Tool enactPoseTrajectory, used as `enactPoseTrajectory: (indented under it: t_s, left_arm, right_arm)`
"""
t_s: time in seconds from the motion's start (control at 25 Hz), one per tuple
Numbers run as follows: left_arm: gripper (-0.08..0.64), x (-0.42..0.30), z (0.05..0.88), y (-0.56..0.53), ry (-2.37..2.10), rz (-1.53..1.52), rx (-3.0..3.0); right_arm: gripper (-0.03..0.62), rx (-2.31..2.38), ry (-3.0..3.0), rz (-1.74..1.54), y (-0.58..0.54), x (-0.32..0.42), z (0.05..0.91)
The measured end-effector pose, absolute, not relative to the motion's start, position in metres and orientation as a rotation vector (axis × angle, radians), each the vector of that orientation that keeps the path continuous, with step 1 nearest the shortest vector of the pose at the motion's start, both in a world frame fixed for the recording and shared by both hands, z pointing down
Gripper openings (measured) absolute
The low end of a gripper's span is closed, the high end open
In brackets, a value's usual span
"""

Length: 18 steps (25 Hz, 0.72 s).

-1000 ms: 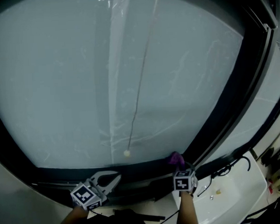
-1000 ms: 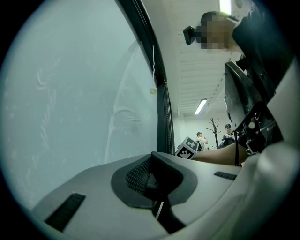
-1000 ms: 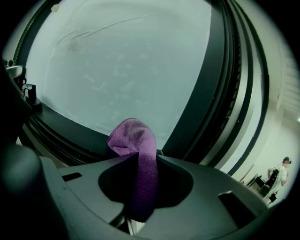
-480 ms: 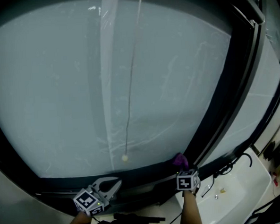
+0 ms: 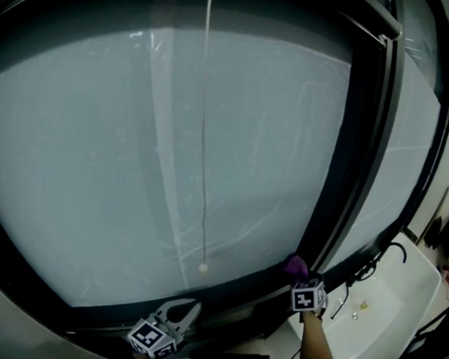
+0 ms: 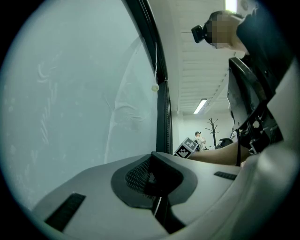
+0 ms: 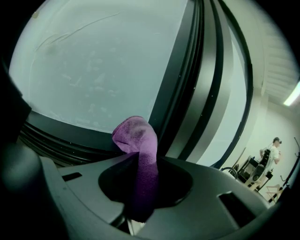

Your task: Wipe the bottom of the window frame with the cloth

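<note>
Left gripper (image 5: pixel 191 310): your jaws are together with nothing in them, low beside the frame (image 5: pixel 239 286).
Right gripper (image 5: pixel 298 277): your jaws are clamped on the cloth (image 7: pixel 136 140), its tip at the frame's right bottom corner.
Risk, left: the cord (image 5: pixel 203 268) hangs just above the rail, and a leftward sweep could snag it.
Risk, right: only a short tuft sticks out, so bare plastic may scrape the rail.
Count: two grippers, one cloth, one cord, two panes (image 5: pixel 94 160).
</note>
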<state>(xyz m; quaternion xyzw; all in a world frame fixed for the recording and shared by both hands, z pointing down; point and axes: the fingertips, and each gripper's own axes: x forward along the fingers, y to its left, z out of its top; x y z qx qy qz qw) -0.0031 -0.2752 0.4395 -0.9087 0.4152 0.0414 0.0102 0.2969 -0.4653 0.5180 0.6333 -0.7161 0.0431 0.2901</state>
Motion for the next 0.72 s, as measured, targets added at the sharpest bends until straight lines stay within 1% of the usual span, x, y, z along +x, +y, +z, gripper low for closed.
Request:
enactPoseTrajectory:
  t_s: [0.32,0.72]
  left_arm:
    - [0.003,-0.003,0.44,-0.274,1.297,0.145,-2.829]
    - [0.003,0.001,0.436,-0.269,1.241,0.168,-2.879]
  right_arm:
    - [0.078,1.743,-1.874,0.201,-0.446,0.314,0.525]
    - [0.078,1.803,-1.893,0.295,-0.375,0.328,0.54]
